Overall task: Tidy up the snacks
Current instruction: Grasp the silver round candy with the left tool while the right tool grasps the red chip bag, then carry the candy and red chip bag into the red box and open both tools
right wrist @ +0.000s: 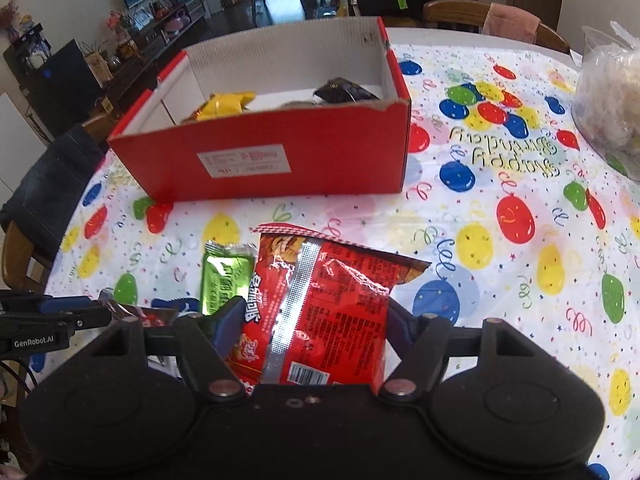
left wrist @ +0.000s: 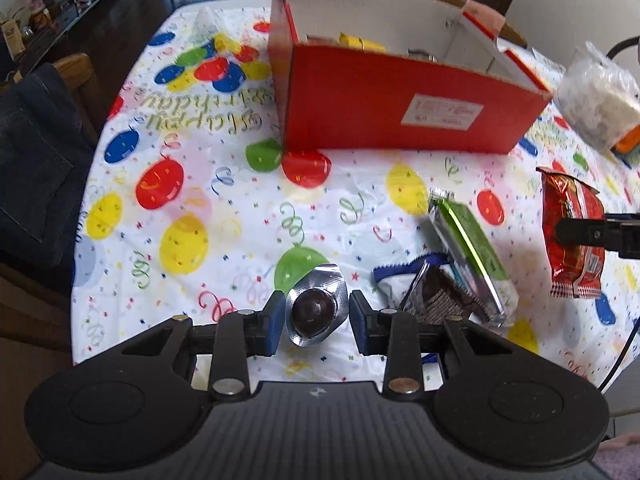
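A red cardboard box (left wrist: 384, 112) with a white inside stands open on the table, also in the right wrist view (right wrist: 280, 160); a yellow packet (right wrist: 224, 106) and a dark packet (right wrist: 344, 90) lie in it. My left gripper (left wrist: 316, 314) brackets a silver foil snack with a dark round centre (left wrist: 316, 308); its blue pads touch the foil's sides. My right gripper (right wrist: 312, 320) is shut on a red snack bag (right wrist: 320, 304), which also shows in the left wrist view (left wrist: 572, 236). A green bar (left wrist: 472, 256) and a brown-and-white wrapper (left wrist: 432, 296) lie between the grippers.
A balloon-print birthday tablecloth (right wrist: 500, 208) covers the round table. A clear plastic bag of food (left wrist: 600, 96) sits at the right edge. Wooden chairs (right wrist: 452, 12) stand around the table, one with a dark jacket (left wrist: 32, 152).
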`<act>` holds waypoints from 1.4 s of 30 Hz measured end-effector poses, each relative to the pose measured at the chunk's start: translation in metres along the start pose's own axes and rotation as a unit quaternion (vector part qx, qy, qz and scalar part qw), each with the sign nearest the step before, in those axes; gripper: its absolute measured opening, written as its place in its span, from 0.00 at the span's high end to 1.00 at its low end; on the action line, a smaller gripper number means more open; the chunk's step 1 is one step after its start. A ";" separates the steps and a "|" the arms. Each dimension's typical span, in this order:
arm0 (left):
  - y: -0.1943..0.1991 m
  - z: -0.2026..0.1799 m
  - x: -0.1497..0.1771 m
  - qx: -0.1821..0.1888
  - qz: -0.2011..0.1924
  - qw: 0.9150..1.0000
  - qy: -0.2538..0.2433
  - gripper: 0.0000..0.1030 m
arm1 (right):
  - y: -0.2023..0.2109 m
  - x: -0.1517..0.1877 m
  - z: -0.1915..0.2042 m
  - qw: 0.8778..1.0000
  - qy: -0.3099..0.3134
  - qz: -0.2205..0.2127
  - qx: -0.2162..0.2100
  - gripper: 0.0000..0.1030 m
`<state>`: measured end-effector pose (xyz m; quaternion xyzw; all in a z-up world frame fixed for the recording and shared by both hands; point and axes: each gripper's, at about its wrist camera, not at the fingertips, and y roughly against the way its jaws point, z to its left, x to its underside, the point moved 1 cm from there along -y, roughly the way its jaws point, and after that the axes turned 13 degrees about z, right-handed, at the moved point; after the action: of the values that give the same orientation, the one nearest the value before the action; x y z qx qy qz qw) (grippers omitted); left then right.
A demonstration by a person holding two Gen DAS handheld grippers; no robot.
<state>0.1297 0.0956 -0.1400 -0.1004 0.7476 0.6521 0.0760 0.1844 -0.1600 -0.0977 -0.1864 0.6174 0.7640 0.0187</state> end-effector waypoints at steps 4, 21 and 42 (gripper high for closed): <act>0.014 -0.001 -0.004 -0.003 -0.014 1.000 0.003 0.68 | 0.012 -0.005 0.003 1.000 0.010 -0.013 -0.002 0.31; 0.065 -0.023 -0.055 0.003 -0.076 0.997 -0.012 0.67 | 0.058 -0.069 0.011 0.994 0.073 -0.079 0.003 0.31; 0.072 -0.055 -0.180 -0.022 -0.095 0.995 -0.024 0.67 | 0.037 -0.175 -0.003 0.990 0.116 -0.083 0.011 0.31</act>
<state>0.2874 0.0600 -0.0192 -0.1567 0.7181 0.6606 0.1529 0.3384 -0.1360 -0.0100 -0.3246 0.6064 0.7258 0.0126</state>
